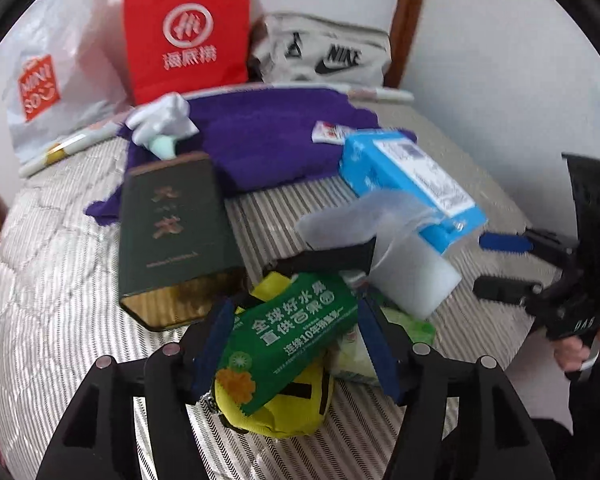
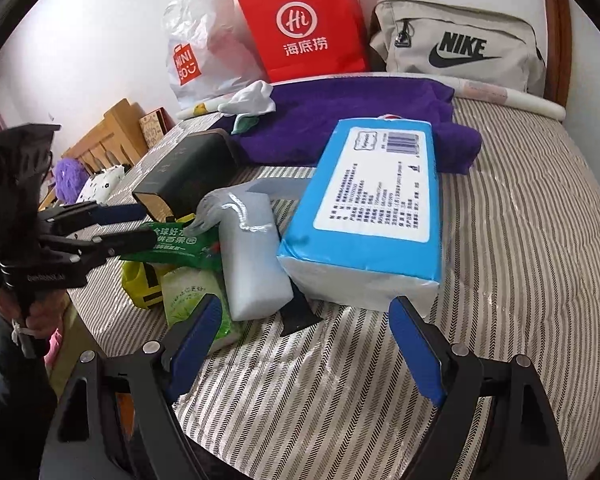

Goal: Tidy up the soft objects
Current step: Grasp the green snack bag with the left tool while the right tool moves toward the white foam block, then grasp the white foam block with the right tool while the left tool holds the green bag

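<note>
The left gripper (image 1: 296, 340) stands part open, its blue pads either side of the green fruit-shop bag (image 1: 288, 332) without pressing it; that bag lies on a yellow bag (image 1: 276, 404) on the striped bedcover (image 1: 60, 300). Beyond its tips stands a dark green box (image 1: 172, 228), with the purple towel (image 1: 268, 136) further back. The right gripper (image 2: 304, 344) is wide open and empty. Just ahead of it lie the white foam block (image 2: 252, 260) and the blue tissue pack (image 2: 372, 208).
</note>
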`<state>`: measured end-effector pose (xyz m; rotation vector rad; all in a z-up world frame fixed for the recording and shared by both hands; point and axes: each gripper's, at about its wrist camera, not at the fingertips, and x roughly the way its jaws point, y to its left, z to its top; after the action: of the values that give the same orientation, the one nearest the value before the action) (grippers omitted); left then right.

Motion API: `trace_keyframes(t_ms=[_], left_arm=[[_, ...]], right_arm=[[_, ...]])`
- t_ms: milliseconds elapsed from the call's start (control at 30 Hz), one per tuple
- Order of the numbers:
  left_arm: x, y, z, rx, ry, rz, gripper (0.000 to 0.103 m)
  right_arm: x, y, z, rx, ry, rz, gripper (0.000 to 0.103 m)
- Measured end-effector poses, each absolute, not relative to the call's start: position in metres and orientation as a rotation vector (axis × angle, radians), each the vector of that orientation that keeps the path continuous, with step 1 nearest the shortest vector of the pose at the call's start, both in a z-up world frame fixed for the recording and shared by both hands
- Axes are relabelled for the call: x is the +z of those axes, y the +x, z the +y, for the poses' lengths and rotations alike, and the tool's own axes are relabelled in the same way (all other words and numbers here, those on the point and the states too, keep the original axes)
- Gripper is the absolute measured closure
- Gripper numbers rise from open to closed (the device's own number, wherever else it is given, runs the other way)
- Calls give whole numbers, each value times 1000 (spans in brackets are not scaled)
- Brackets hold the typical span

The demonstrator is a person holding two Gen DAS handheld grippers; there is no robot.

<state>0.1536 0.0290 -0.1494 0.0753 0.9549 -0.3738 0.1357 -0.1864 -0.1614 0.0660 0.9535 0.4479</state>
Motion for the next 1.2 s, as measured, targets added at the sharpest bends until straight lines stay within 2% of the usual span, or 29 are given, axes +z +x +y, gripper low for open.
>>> trace_keyframes(t_ms=[333, 567, 767, 800, 967, 1100, 1200], left_arm=[[-170, 152, 26, -395, 127, 1046, 39], [-158, 152, 23, -409, 140, 1000, 39], [-169, 162, 5, -444, 210, 1020, 39], [-169, 161, 3, -442, 222, 1014, 41], [-169, 147, 7, -451, 219, 1031, 60], [-167, 145, 11, -462, 189, 1031, 59], [-169, 152, 8, -461, 195, 1041, 55]], right_arm=[[-172, 141, -185, 466, 80, 993, 18], [-173, 141, -182, 476, 72, 993, 18], [-175, 138, -178, 483, 48, 1003, 18], [-175, 137, -178, 483, 44, 1003, 18], [-176, 135, -178, 483, 32, 1009, 18], [-178, 137, -176, 489, 35, 1013, 18], [-178, 137, -174, 492, 39, 1016, 18]])
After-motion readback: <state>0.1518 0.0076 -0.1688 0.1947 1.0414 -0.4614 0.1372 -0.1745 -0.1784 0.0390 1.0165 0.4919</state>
